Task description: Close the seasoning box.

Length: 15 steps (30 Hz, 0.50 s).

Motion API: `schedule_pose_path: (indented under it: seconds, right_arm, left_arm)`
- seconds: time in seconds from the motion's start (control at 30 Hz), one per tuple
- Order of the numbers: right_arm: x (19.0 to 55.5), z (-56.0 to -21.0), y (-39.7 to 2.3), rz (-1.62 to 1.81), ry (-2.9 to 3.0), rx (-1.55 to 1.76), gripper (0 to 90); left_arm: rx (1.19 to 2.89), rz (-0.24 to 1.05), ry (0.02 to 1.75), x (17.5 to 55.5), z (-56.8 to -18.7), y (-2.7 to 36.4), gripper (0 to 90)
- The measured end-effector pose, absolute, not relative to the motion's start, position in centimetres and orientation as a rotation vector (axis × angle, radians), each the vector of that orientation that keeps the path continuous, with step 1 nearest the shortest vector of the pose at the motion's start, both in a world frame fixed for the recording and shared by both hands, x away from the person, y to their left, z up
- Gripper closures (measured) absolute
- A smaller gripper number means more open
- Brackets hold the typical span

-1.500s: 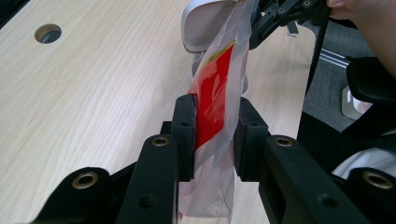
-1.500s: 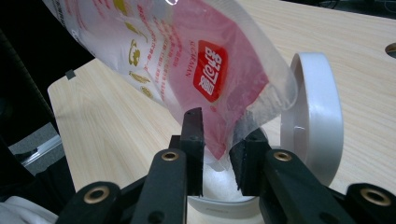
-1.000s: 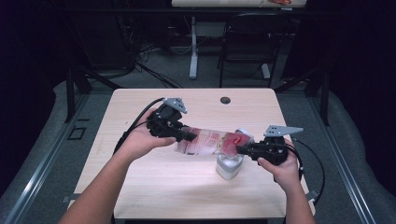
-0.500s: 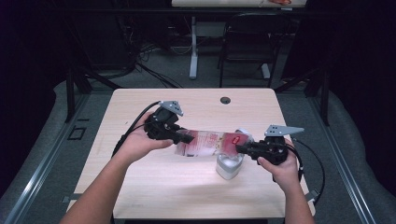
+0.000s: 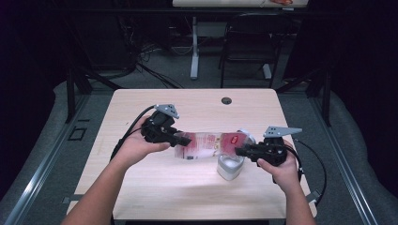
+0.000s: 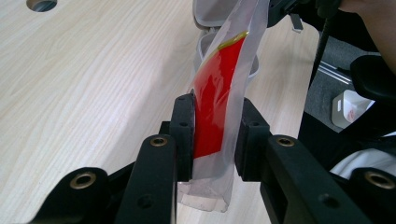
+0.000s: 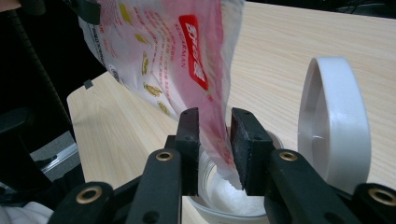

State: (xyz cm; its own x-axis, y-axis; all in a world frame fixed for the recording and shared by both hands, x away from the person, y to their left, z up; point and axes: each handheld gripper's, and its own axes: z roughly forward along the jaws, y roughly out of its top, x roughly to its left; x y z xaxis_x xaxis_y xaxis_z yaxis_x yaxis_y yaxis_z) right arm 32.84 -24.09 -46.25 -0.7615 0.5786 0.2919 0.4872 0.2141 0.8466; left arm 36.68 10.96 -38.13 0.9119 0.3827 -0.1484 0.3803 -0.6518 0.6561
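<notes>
bag: clear pouch (image 5: pixel 206 145) with red print, held off the counter (image 5: pixel 187 197) between both hands; long axis runs left-right across the high view, tilted down toward the right
left hand-held gripper (image 5: pixel 180 138): clamped on the pouch's closed bottom end, the higher end; pads press both faces (image 6: pixel 212 116)
right hand-held gripper (image 5: pixel 241 151): jaws have just been opening a little; pads (image 7: pixel 189 135) flank the pouch's low corner (image 7: pixel 217 140), light contact at best, grip looks loose
jar: white container (image 5: pixel 230 168) with flip lid (image 7: pixel 334 121) stands directly under the right end; white granules inside (image 7: pixel 233 191)
key relation: pouch mouth sits over the jar opening; right hand nearer the jar, left hand sets the tilt
next, my guess: raise the left end to keep it pouring
</notes>
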Motion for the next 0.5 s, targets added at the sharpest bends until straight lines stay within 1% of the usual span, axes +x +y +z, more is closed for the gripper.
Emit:
schedule_pose_path:
  seconds: [0.03, 0.1, 0.2, 0.27, 0.37, 0.43, 0.47, 0.5]
  right_arm:
    - [32.9, -46.3, -24.1, 1.61, 2.377, 1.049, 73.5]
    - [32.9, -46.4, -24.1, 1.601, 2.385, 1.051, 73.8]
    - [33.0, -46.5, -24.1, 1.603, 2.39, 1.05, 74.6]
    - [33.1, -46.7, -24.1, 1.604, 2.392, 1.059, 75.0]
    - [33.2, -47.1, -24.1, 1.607, 2.401, 1.071, 74.7]
    - [33.3, -47.2, -24.1, 1.615, 2.398, 1.07, 74.7]
    - [33.3, -47.2, -24.1, 1.62, 2.397, 1.069, 74.8]
    - [33.3, -47.2, -24.1, 1.626, 2.396, 1.067, 74.9]
  left_arm:
    - [2.326, -0.022, 0.53, 36.8, -38.3, 11.1, 72.7]
    - [2.317, -0.031, 0.542, 36.8, -38.5, 11.2, 72.7]
    - [2.31, -0.033, 0.548, 36.8, -38.7, 11.4, 72.6]
    - [2.32, -0.008, 0.563, 36.7, -38.8, 11.5, 72.4]
    - [2.303, -0.031, 0.557, 36.8, -39.1, 11.7, 72.3]
    - [2.311, -0.008, 0.568, 36.7, -39.2, 11.8, 72.1]
    - [2.298, -0.035, 0.559, 36.8, -39.4, 11.8, 72.0]
    - [2.312, -0.01, 0.57, 36.7, -39.5, 11.9, 71.7]
